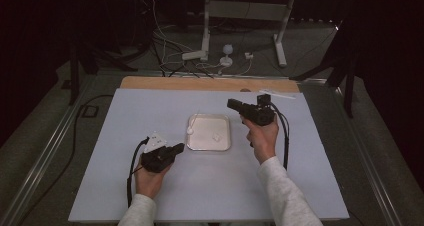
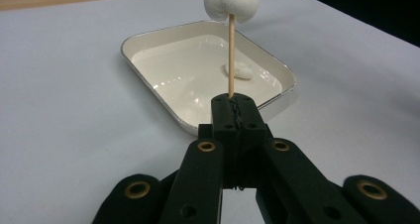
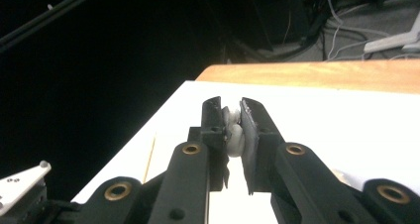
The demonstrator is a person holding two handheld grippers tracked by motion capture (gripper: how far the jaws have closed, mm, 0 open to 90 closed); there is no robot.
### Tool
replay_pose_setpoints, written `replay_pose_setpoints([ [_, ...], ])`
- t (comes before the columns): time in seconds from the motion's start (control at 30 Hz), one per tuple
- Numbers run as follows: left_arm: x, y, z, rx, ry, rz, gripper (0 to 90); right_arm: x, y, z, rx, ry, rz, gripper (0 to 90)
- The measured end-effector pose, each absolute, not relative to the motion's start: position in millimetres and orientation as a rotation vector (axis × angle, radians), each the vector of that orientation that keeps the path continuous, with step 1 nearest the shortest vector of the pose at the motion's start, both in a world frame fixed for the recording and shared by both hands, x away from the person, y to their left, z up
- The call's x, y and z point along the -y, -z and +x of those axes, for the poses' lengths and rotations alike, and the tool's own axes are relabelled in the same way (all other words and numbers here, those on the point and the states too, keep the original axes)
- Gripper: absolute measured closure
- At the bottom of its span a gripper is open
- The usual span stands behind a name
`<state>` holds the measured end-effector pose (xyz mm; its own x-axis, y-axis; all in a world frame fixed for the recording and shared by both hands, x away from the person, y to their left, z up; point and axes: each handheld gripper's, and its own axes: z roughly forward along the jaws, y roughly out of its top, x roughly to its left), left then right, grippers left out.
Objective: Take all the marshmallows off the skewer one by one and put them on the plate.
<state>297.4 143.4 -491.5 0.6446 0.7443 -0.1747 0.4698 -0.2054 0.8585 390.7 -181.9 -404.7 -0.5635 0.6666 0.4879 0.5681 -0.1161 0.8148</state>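
Note:
My left gripper (image 2: 233,105) is shut on the lower end of a thin wooden skewer (image 2: 231,55). A white marshmallow (image 2: 232,3) is stuck on the skewer's top end. In the high view the left gripper (image 1: 181,147) sits low, just left of a silver tray (image 1: 209,147), and the skewered marshmallow (image 1: 190,130) hangs at the tray's left rim. Another white marshmallow (image 2: 240,71) lies inside the tray (image 2: 148,45). My right gripper (image 1: 231,104) is held up beyond the tray's far right corner, pointing left. Its jaws (image 3: 232,107) pinch a squashed white marshmallow (image 3: 234,137).
A pale sheet (image 1: 150,186) covers the table, with a bare wooden strip (image 1: 200,83) along the far edge. A small white object (image 1: 277,93) lies near the far right corner. Cables and stand legs (image 1: 205,51) are on the floor beyond the table.

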Motion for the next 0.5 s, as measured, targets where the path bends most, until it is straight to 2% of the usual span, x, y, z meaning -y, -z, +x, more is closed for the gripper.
replay_pose_setpoints([
  [0.5,-144.3,489.5,297.6,-0.968,-0.307,1.830,90.0,153.0,427.2,396.2,-2.158,-1.716,1.425,79.4],
])
